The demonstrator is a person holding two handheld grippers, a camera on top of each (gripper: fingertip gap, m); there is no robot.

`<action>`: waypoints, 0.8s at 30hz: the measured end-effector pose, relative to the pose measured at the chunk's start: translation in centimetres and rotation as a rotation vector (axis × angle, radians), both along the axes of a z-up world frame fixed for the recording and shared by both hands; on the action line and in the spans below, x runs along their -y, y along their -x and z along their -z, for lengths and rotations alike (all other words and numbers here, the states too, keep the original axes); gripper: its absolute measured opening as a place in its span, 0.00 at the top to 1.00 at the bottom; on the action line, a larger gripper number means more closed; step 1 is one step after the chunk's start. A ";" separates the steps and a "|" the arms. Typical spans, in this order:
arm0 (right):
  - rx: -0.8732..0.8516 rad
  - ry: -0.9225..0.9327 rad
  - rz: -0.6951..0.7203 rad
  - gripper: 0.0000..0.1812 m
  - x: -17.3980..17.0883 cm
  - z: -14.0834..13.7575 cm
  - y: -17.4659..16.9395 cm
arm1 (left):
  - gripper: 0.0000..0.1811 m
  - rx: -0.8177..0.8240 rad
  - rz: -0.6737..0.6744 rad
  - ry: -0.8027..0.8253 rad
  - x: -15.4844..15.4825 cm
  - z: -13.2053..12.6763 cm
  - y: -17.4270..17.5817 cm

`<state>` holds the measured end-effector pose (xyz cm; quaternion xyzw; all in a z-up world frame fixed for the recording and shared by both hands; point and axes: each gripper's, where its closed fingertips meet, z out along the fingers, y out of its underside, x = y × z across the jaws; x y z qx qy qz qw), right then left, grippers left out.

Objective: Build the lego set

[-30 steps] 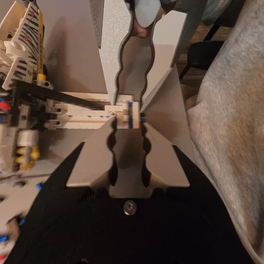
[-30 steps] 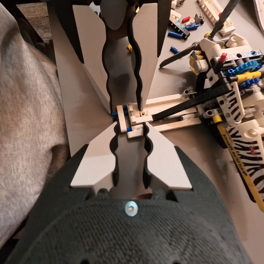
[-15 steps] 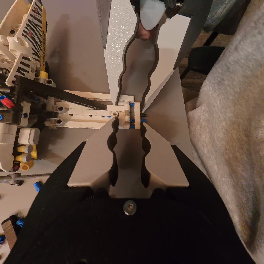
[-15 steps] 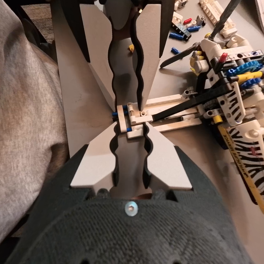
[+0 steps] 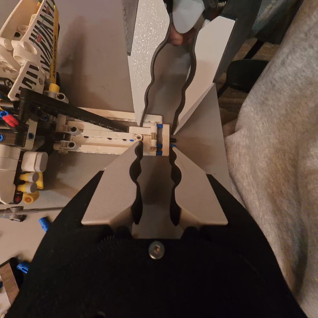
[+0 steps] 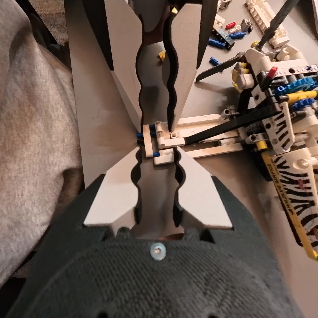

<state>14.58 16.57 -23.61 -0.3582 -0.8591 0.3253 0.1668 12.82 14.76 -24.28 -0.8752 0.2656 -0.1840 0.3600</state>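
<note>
Between both grippers, white blue-pinned lego tail (image 5: 155, 140)

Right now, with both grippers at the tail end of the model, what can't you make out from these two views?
- Grip contact: the left gripper and right gripper fingers straddle the white end beam; whether they clamp it is unclear.
- Zebra-striped body: cut off by the frame edge in both views.
- Loose pieces: too small to identify in the right wrist view.
- Table's near edge: hidden by the gripper bodies.
</note>
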 end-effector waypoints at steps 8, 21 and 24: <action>0.017 -0.003 -0.017 0.82 0.0 0.1 0.1 | 0.84 -0.006 -0.009 -0.005 -0.1 0.0 -0.1; 0.027 0.042 0.080 0.74 -1.1 -0.3 -0.9 | 0.84 -0.023 -0.024 -0.017 -0.3 0.0 -0.3; 0.055 0.066 0.085 0.77 -0.8 0.3 -1.0 | 0.84 -0.024 -0.031 -0.016 -0.4 0.0 -0.3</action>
